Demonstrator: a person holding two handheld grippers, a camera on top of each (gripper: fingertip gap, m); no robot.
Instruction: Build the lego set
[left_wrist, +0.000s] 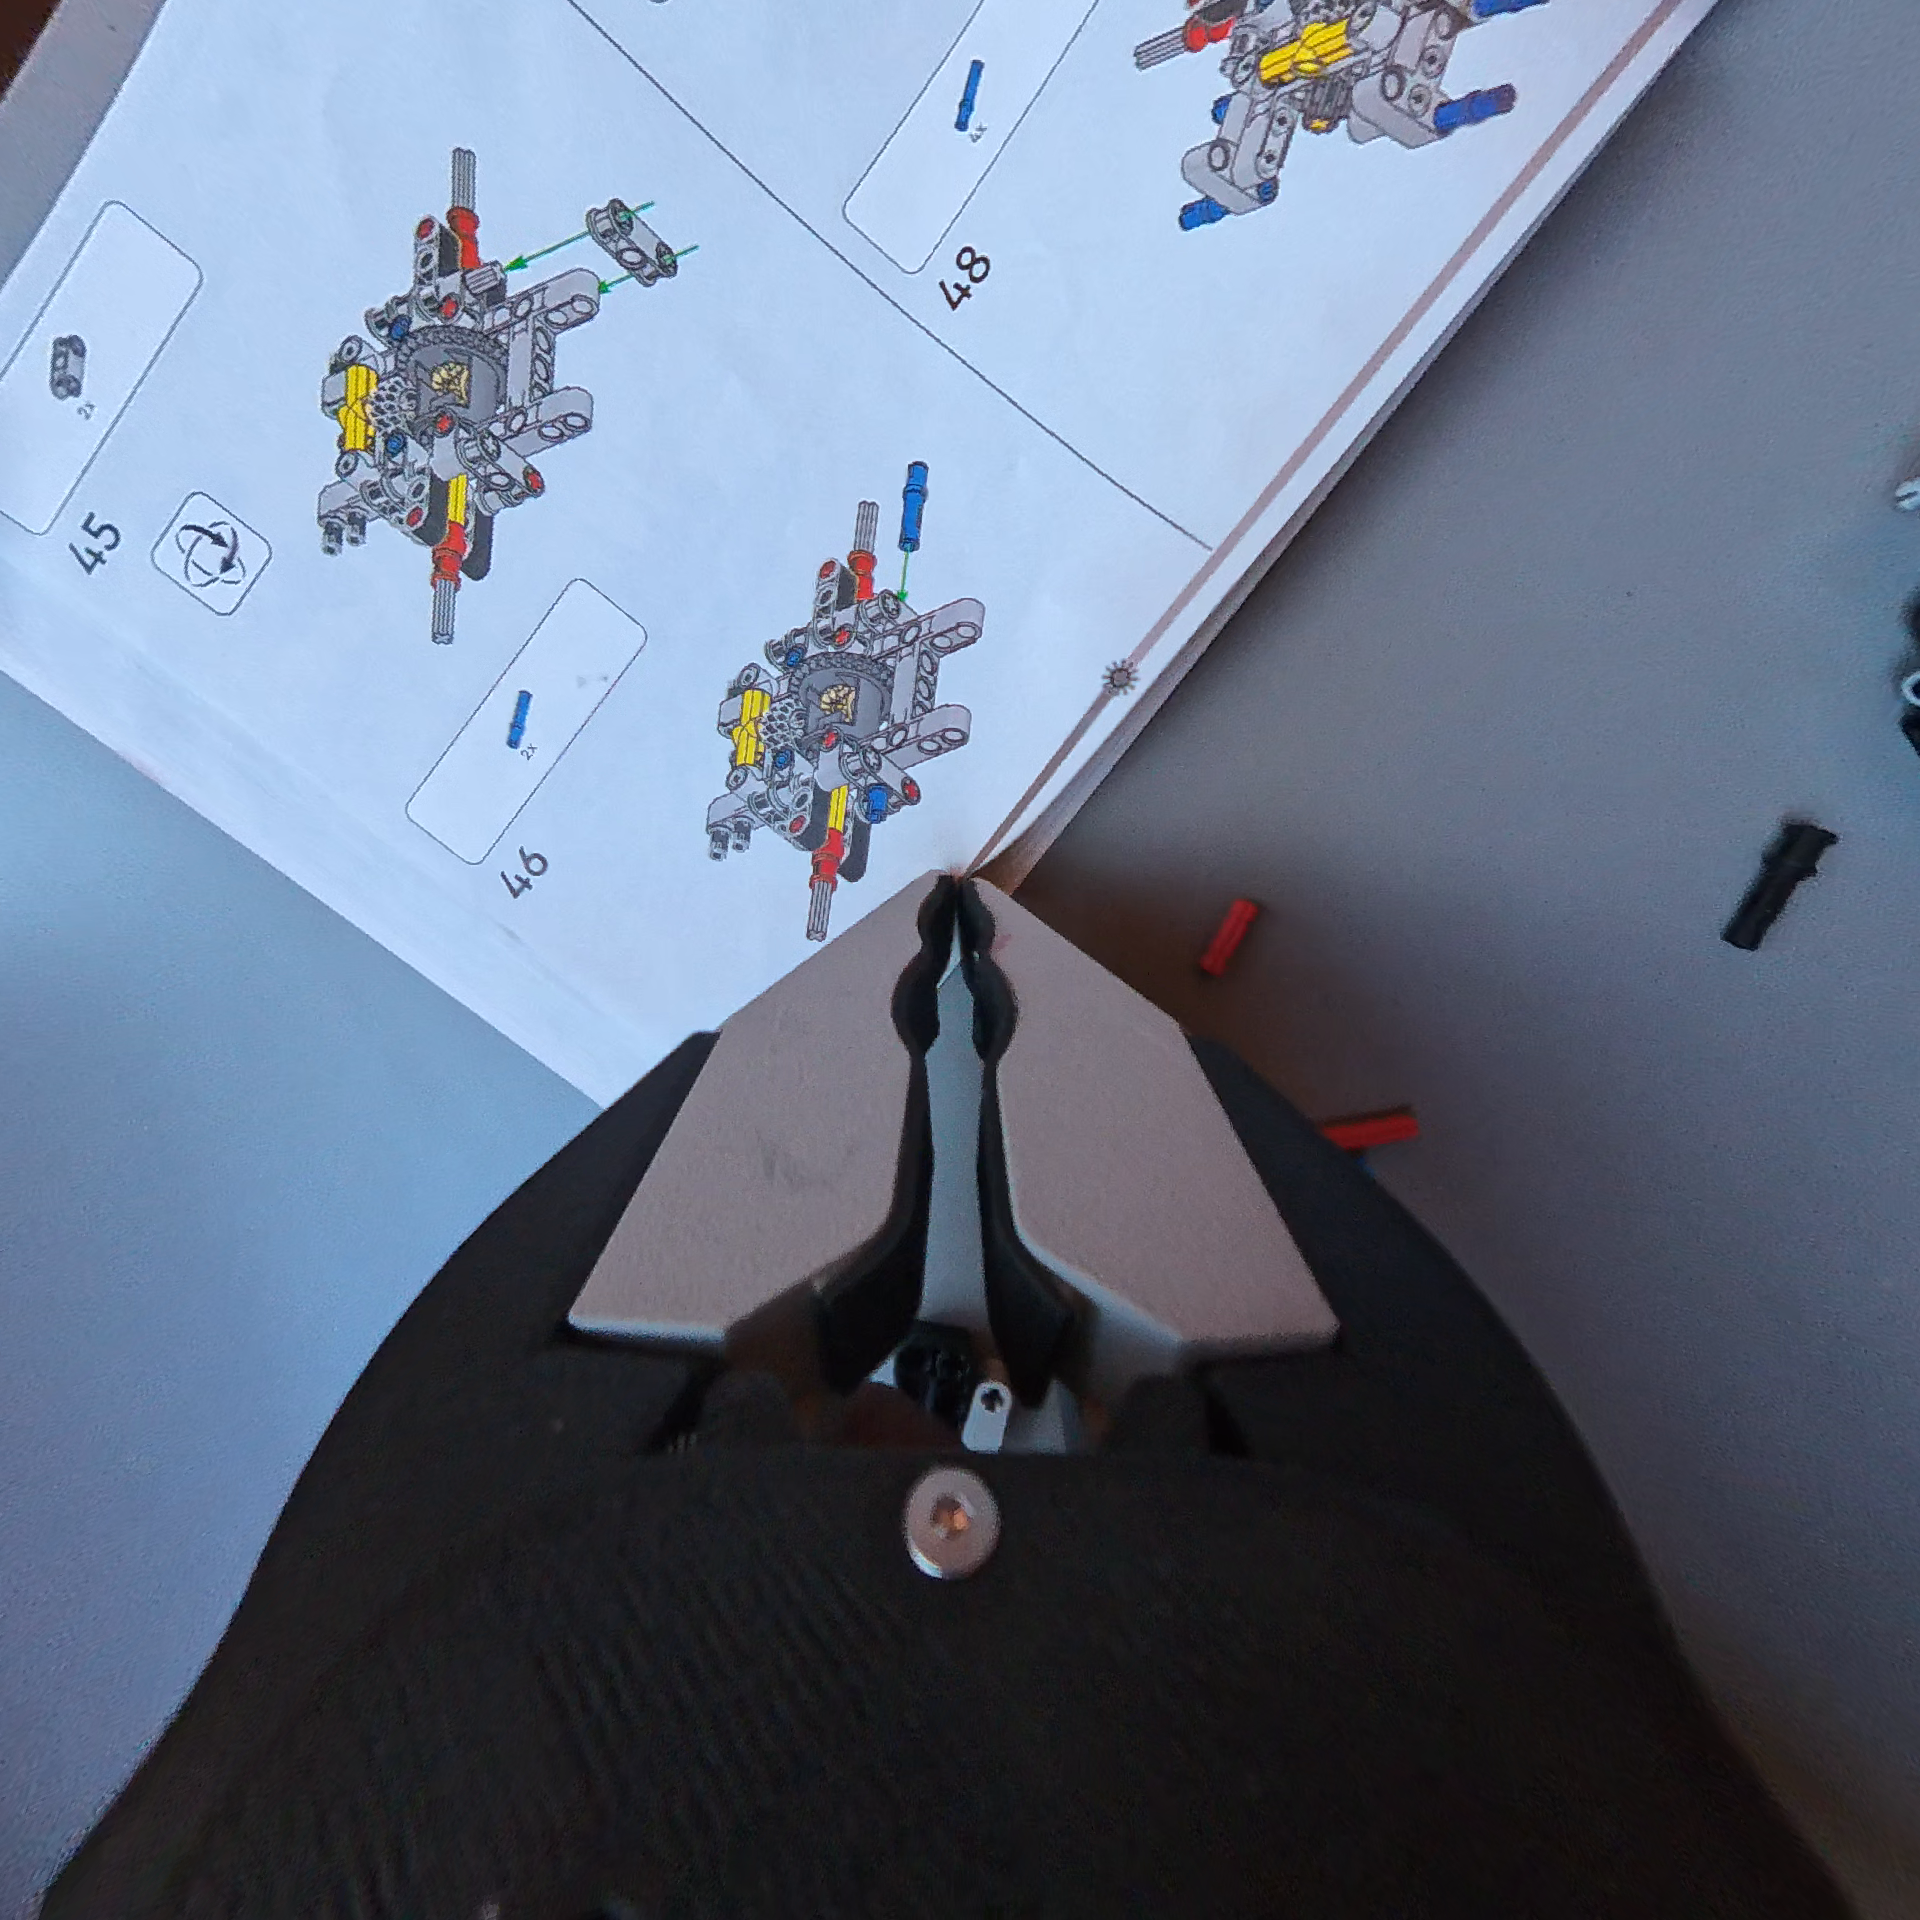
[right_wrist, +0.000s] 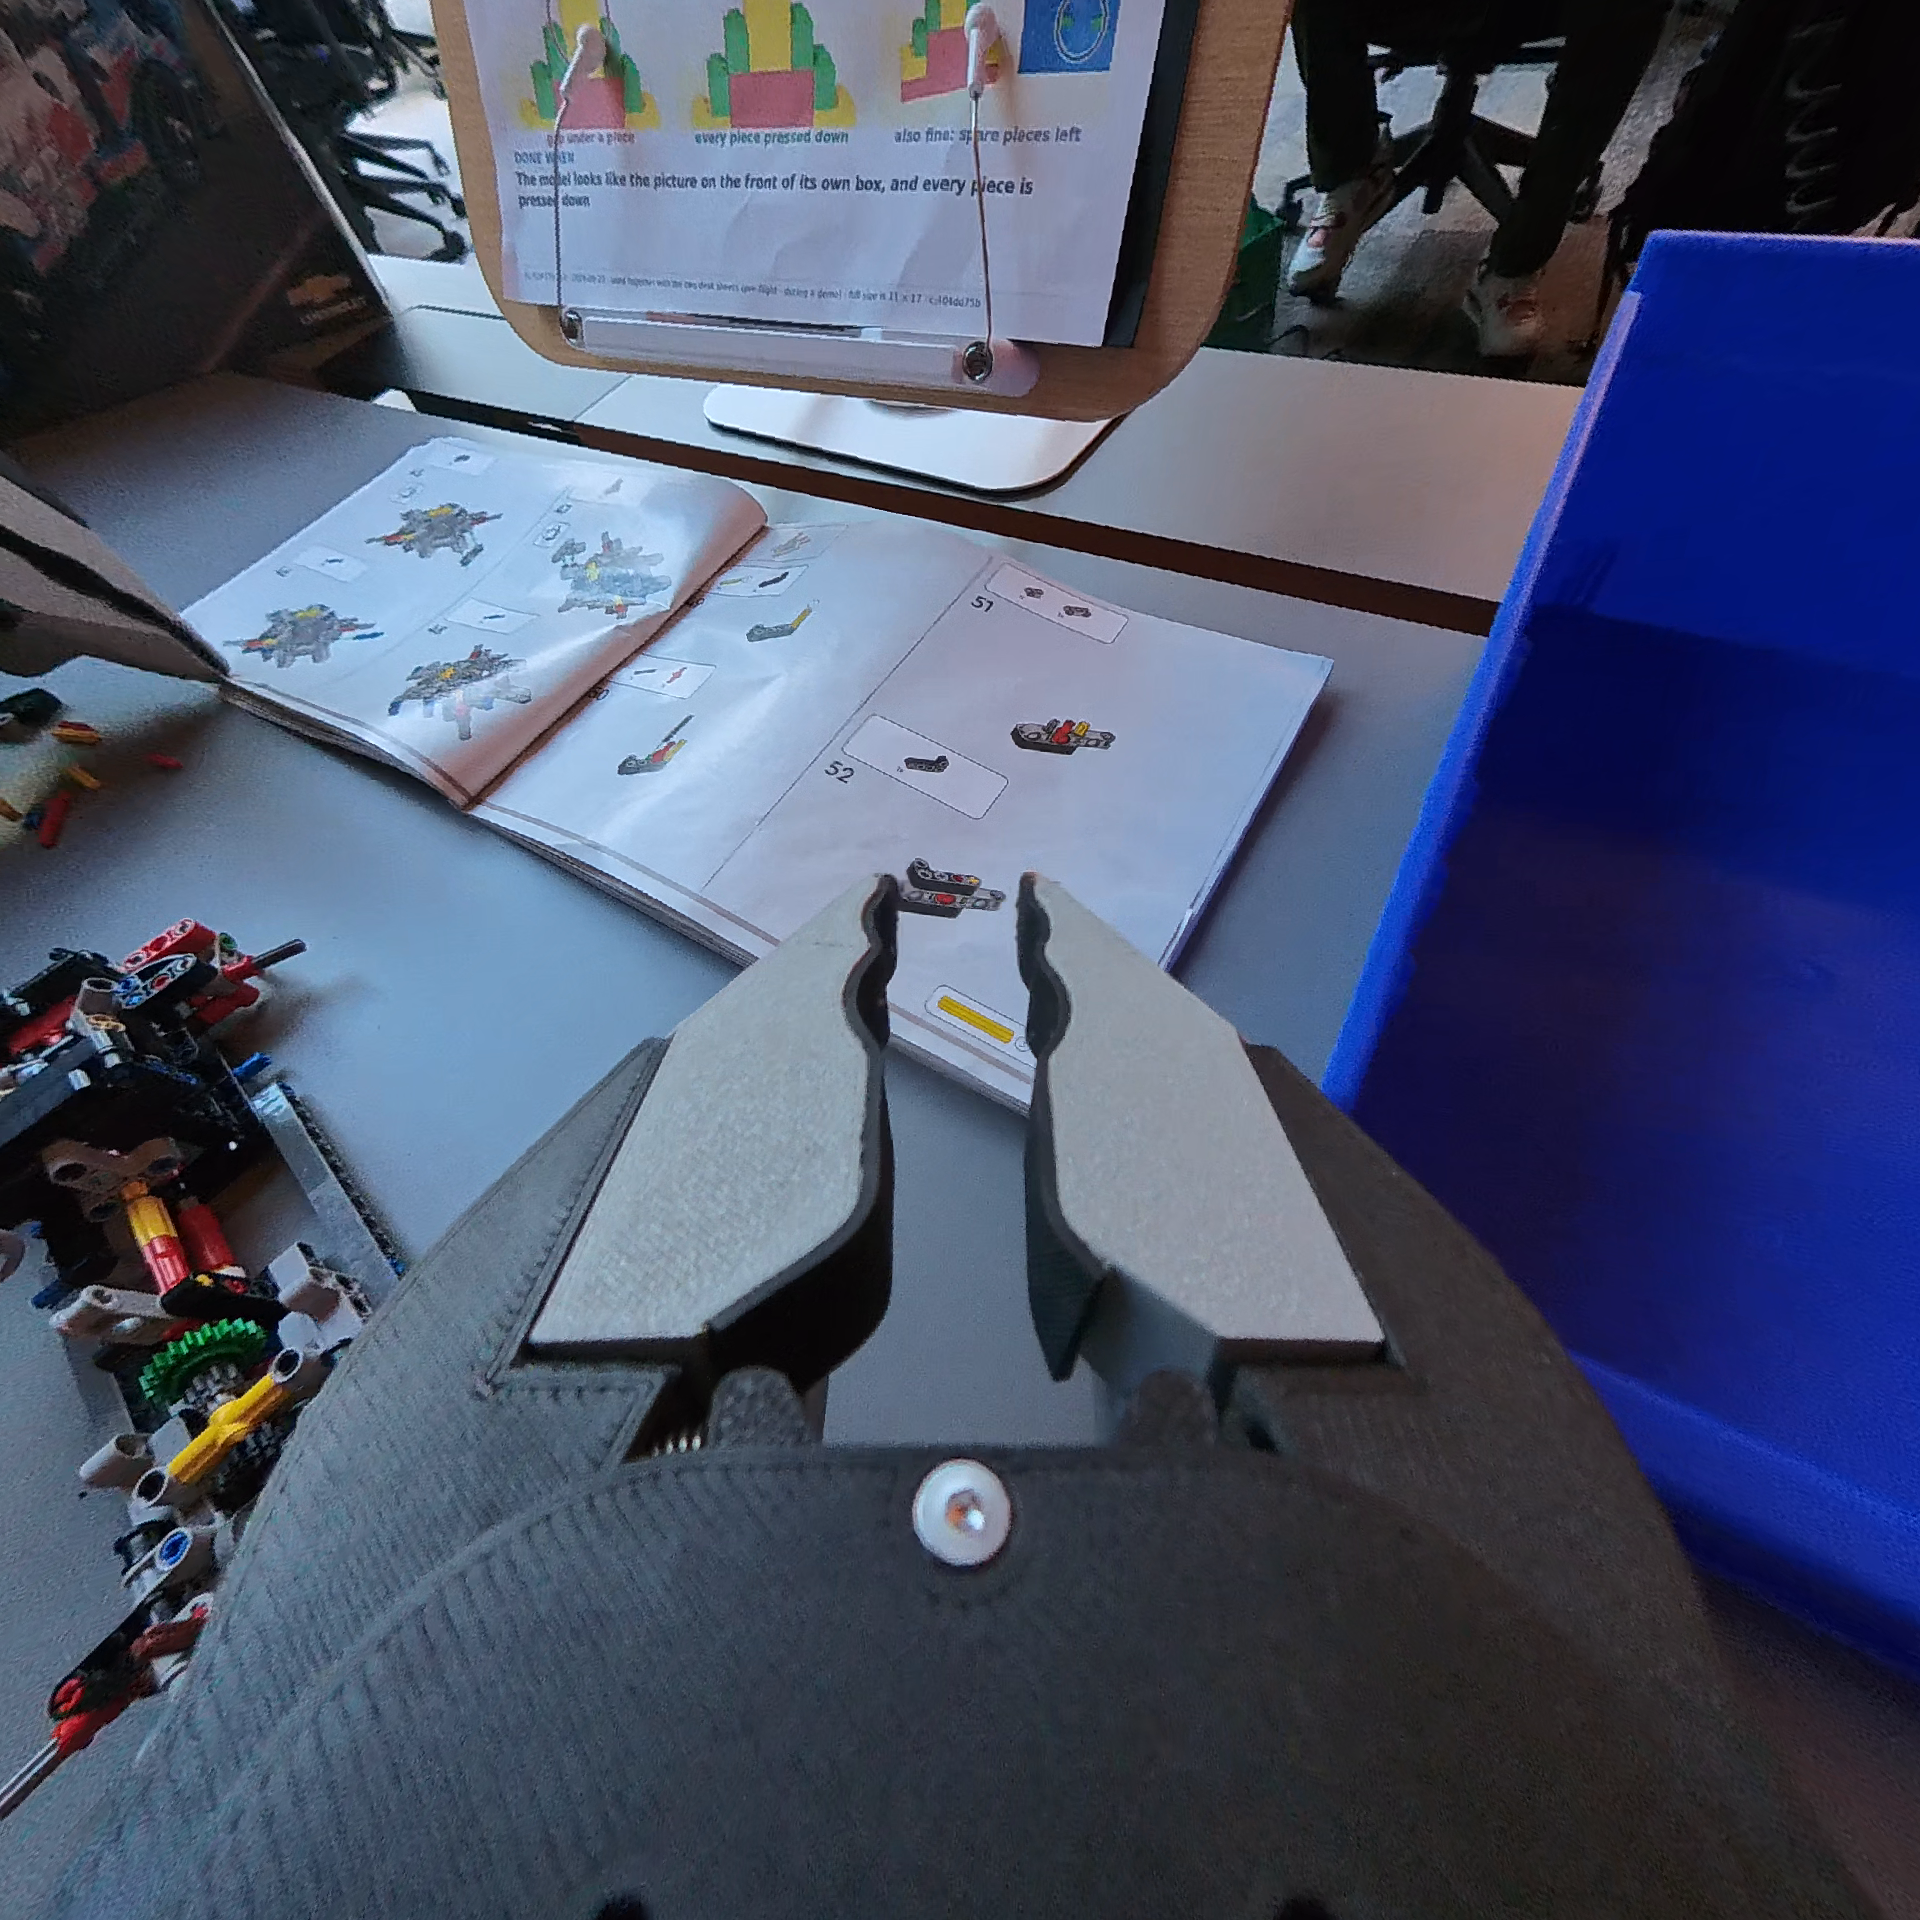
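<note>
An open instruction booklet (left_wrist: 623, 416) lies on the grey table (left_wrist: 1558, 520). My left gripper (left_wrist: 954, 891) is shut on the lower corner of its left page, and a white sliver of paper shows between the pads. In the right wrist view the left gripper (right_wrist: 94, 613) sits at that page corner, and the left page (right_wrist: 468, 582) bows upward. My right gripper (right_wrist: 954, 894) is open and empty, hovering over the near edge of the booklet's right page (right_wrist: 1091, 810).
Two red pins (left_wrist: 1229, 935) (left_wrist: 1371, 1129) and a black pin (left_wrist: 1777, 883) lie right of the left gripper. A partly built brick model (right_wrist: 135, 1143) stands at the left. A blue bin (right_wrist: 1714, 831) stands at the right. A stand holding a printed sheet (right_wrist: 831, 208) is behind the booklet. My right fingertips sit around 40 centimetres from my left ones. The right gripper is farther from the black pin (left_wrist: 1777, 883), some 35 centimetres, than the left, some 15 centimetres.
</note>
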